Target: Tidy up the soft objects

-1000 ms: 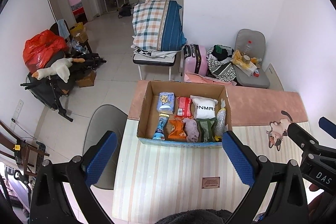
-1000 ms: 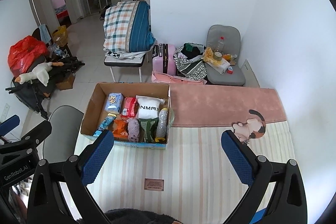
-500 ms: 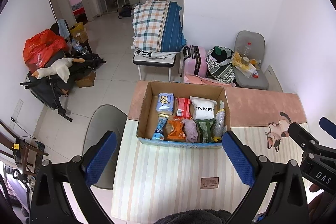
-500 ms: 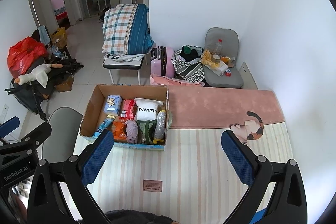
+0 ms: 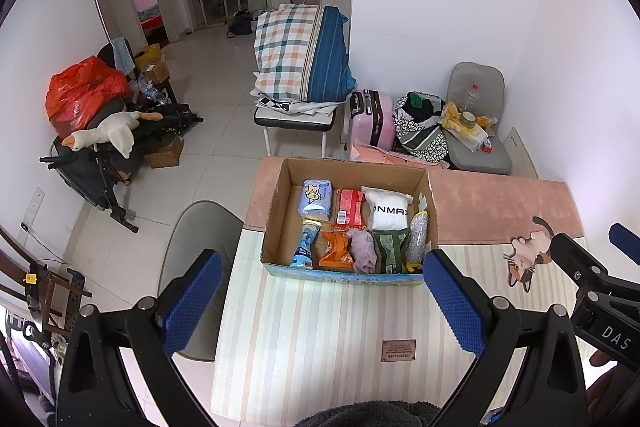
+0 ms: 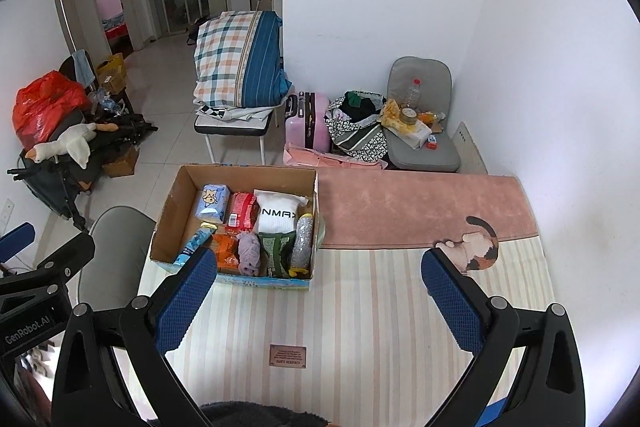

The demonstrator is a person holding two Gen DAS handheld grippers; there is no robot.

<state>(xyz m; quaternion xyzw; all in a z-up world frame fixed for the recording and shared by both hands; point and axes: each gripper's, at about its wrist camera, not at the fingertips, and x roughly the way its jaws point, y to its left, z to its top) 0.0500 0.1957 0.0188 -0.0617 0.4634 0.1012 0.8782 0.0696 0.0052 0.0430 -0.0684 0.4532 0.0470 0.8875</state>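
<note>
Both my grippers, left gripper [image 5: 324,301] and right gripper [image 6: 316,301], hover spread wide and empty above the striped mat [image 6: 360,327]. Soft items sit packed in the cardboard box [image 5: 280,195]: fits pre-unpack or post-pack, can't tell. Versus 1 s ago: view slightly shifted, box contents unchanged.

We are seeing a striped table [image 5: 312,339] carrying a cardboard box [image 5: 280,223], a pink mat [image 5: 500,207], a cat-shaped mat [image 5: 528,255], a small label [image 5: 398,350].
</note>
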